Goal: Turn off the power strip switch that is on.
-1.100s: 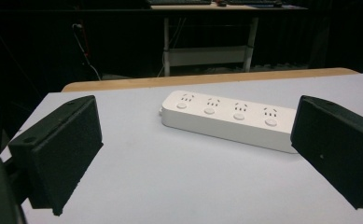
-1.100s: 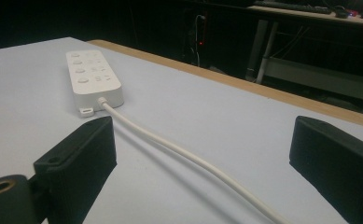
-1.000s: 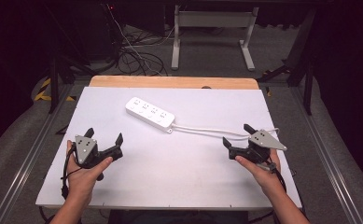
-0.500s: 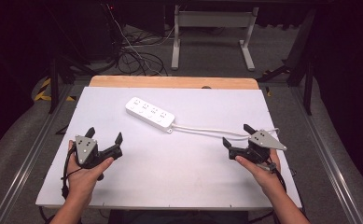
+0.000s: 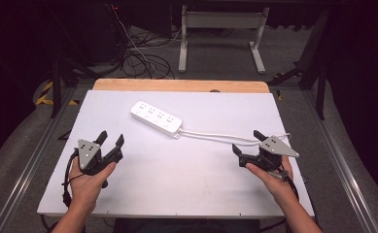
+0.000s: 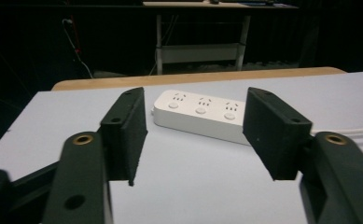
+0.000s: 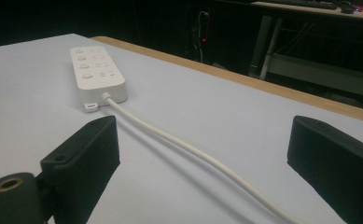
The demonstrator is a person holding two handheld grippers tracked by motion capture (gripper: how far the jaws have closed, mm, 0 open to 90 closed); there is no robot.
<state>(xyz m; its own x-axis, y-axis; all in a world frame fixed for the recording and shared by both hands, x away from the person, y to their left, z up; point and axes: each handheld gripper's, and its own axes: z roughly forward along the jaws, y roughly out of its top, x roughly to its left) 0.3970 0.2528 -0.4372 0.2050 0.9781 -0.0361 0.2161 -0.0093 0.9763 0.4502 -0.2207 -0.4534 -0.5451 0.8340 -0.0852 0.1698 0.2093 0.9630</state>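
Strip (image 5: 156,117): white power strip lying mid-table (image 5: 128,194), untouched — its cord (image 5: 215,135) runs right.
Left gripper (image 5: 110,145): jaws apart, empty.
Right gripper (image 5: 247,145): jaws apart — empty, near cord.
Progress: nothing begun.

White power strip (image 5: 156,117) on table (image 5: 191,174), corded, hand-held gripper each side, jaws apart

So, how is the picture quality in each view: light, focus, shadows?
High view: the white table is evenly lit, the floor behind dark. Left gripper view: the power strip is sharp, the near jaws soft. Right gripper view: the cord casts a faint shadow, and the jaws are blurred.
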